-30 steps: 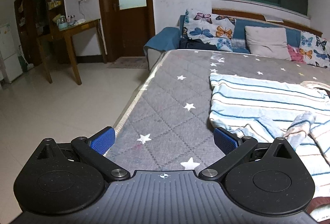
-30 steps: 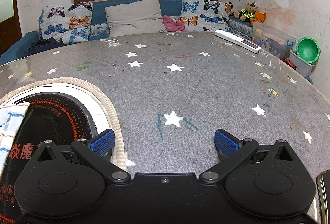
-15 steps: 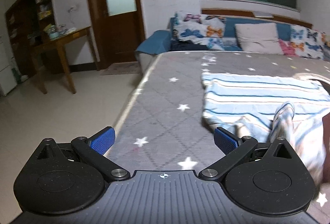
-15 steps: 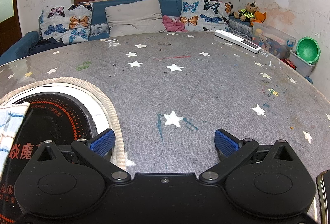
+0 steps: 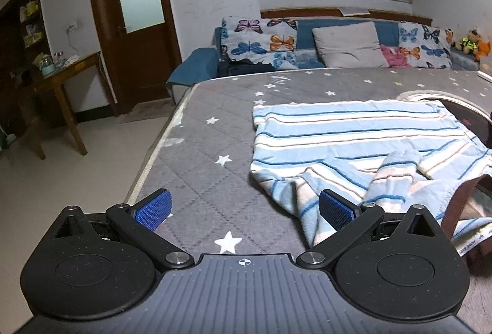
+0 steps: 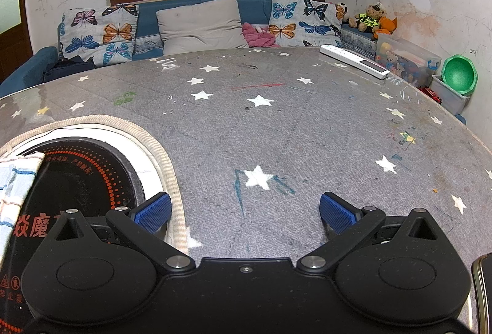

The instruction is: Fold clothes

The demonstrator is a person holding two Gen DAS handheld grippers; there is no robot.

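Note:
A light blue striped garment [image 5: 353,143] lies spread on the grey star-patterned table [image 5: 215,131], with a sleeve [image 5: 390,177] folded across its near part. My left gripper [image 5: 244,208] is open and empty, low over the table at the garment's near left corner; its right finger [image 5: 336,209] is over the cloth's edge. My right gripper [image 6: 244,208] is open and empty over bare table. A corner of the garment [image 6: 15,180] shows at the far left of the right wrist view.
A round black induction cooker [image 6: 77,177] set in a beige rim sits left of my right gripper, partly under the garment. A white remote [image 6: 353,61] lies at the table's far right. A sofa with butterfly cushions [image 5: 258,41] stands behind. The table's left edge [image 5: 153,155] drops to the floor.
My left gripper has swung right and forward toward the garment, so the cloth now reaches its right finger. The right gripper has not moved.

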